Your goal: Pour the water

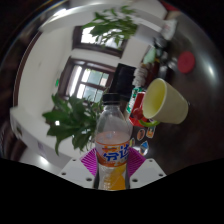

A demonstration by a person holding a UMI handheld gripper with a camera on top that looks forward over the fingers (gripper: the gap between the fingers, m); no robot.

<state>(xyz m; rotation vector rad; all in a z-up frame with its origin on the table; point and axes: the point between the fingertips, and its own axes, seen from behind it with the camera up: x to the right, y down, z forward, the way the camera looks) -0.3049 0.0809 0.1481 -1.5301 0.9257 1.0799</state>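
Clear plastic bottle of orange drink (113,150) — between the gripper (113,168) fingers, clamped upright | blue label, writing unreadable | yellow cup (163,100) right — tilted

Bottle (113,150) base (and fingertips) hidden below the view

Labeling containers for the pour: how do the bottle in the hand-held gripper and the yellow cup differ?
The bottle is clear plastic holding orange liquid; the yellow cup is opaque.
The bottle carries a purple label; the cup is plain.
The bottle stands along the hand-held gripper, clamped between its fingers; the cup sits beyond them, tilted, mouth facing the camera.
The bottle narrows to a neck; the cup is wide-mouthed.
Both are drink containers.
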